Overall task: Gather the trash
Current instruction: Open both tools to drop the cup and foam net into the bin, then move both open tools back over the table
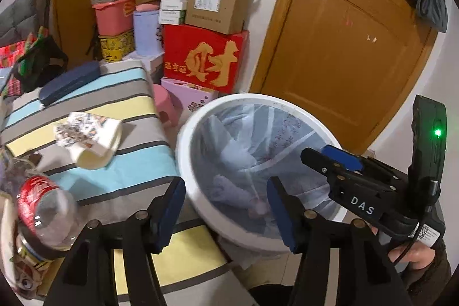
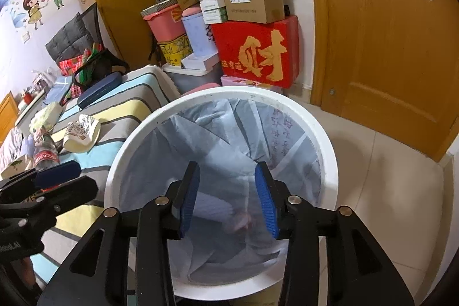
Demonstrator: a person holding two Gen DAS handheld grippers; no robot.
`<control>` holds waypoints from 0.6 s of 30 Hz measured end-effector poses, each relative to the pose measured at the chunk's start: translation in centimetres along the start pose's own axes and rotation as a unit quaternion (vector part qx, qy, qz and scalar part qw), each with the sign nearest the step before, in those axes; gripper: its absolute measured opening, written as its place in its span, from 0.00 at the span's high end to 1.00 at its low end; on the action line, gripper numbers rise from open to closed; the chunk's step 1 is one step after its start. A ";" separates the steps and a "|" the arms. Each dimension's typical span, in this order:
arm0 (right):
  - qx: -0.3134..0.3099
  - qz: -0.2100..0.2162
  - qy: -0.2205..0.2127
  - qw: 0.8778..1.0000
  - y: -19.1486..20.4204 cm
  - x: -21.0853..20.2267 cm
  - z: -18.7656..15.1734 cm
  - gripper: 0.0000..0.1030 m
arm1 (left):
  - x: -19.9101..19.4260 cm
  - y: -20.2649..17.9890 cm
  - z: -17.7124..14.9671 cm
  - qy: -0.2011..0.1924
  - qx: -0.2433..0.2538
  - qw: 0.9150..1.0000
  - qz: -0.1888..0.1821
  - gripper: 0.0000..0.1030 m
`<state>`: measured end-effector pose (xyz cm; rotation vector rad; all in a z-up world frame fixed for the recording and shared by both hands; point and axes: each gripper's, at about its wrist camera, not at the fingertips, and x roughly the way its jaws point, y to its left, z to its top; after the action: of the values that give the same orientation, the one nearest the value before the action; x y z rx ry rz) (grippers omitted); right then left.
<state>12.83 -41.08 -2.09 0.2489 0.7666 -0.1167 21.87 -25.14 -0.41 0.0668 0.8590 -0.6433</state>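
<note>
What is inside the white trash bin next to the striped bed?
The white trash bin holds a pale translucent liner bag with blurred whitish and pinkish scraps at the bottom. What they are, and anything beneath the liner's folds, cannot be made out.

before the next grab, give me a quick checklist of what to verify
1. Left claw empty and open: ok.
2. Right claw empty and open: ok.
3. White bin lined with its bag and with room left: ok.
4. Trash left on the striped bed: not ok, a crumpled paper cup and a red-label plastic bottle lie there.
5. Bottle capped or drained: cannot tell.
6. Both claws apart from each other: ok.
</note>
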 end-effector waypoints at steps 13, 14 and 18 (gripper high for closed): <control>-0.022 0.024 -0.031 0.999 3.3 -2.0 -0.3 0.45 | -6.8 4.2 -2.3 -0.052 -0.044 0.997 0.034 0.43; -0.025 0.030 -0.033 0.999 3.7 -2.2 -0.3 0.45 | -7.4 4.7 -2.6 -0.055 -0.049 0.996 0.040 0.43; -0.040 0.049 -0.037 0.997 5.5 -2.6 -0.6 0.45 | -10.2 6.9 -3.7 -0.077 -0.069 0.993 0.057 0.43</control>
<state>11.63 -35.57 0.34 0.2040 0.6818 -0.0019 18.28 -13.37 3.16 -0.0576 0.7429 -0.4747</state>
